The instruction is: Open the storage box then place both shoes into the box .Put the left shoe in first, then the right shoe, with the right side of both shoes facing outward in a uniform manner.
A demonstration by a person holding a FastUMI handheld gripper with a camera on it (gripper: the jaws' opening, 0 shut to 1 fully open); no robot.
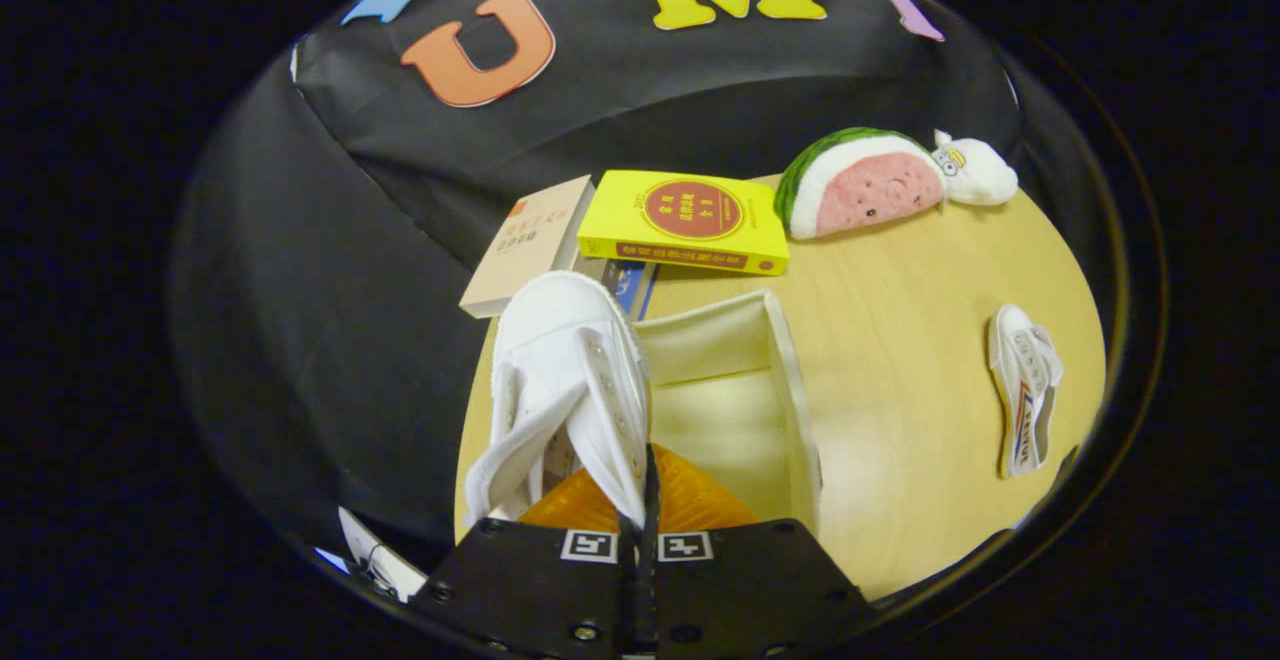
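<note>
Gripper view: gripper (640, 515) fingers pinched together on the side wall of a white canvas shoe (565, 380), toe pointing away, held above the open storage box (790, 380). Box is pale fabric, soft-walled, rectangular, its lid out of sight. The shoe hangs over the box's near-left corner, not yet seated. Second shoe (1022, 390) lies on its side on the wooden table (900, 290), well apart to the right, striped trim showing. Judgement: lower it straight, keep the sole level, clear the limp wall before letting go. Beyond the box: a yellow book (685, 220), a tan book (525, 245), a plush watermelon slice (860, 185).
</note>
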